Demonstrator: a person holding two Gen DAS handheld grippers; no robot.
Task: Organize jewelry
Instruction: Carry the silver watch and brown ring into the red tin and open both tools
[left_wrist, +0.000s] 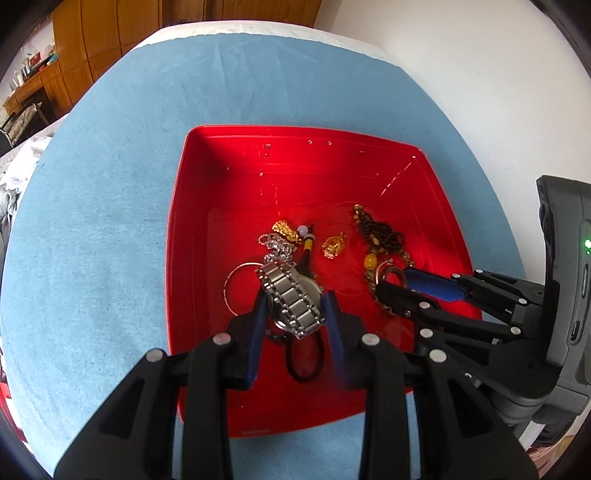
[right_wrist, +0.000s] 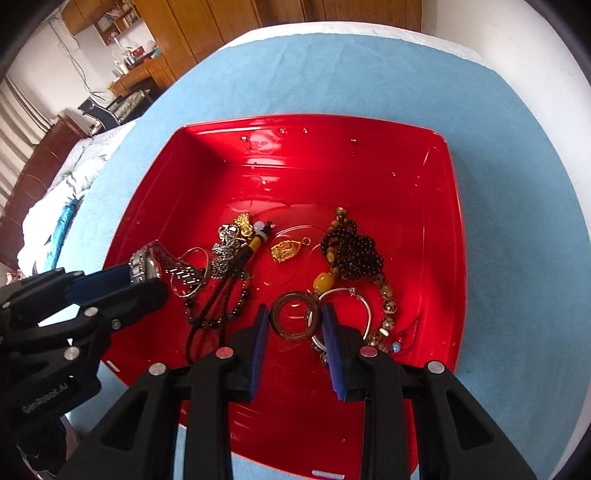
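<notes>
Left hand-held gripper (left_wrist: 295, 314) clamps the watch (left_wrist: 291, 299), right hand-held gripper (right_wrist: 295, 325) the brown ring (right_wrist: 293, 314), both over the red tray (right_wrist: 369, 177); remaining jewelry still heaped inside, unsorted.

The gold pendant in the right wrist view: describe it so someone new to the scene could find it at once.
Start at the red tray on the blue cloth. Near its middle, between the silver chain heap and the dark bead necklace, lies the gold pendant. It lies alone, flat and teardrop-shaped, with a small ring at one end.
</notes>
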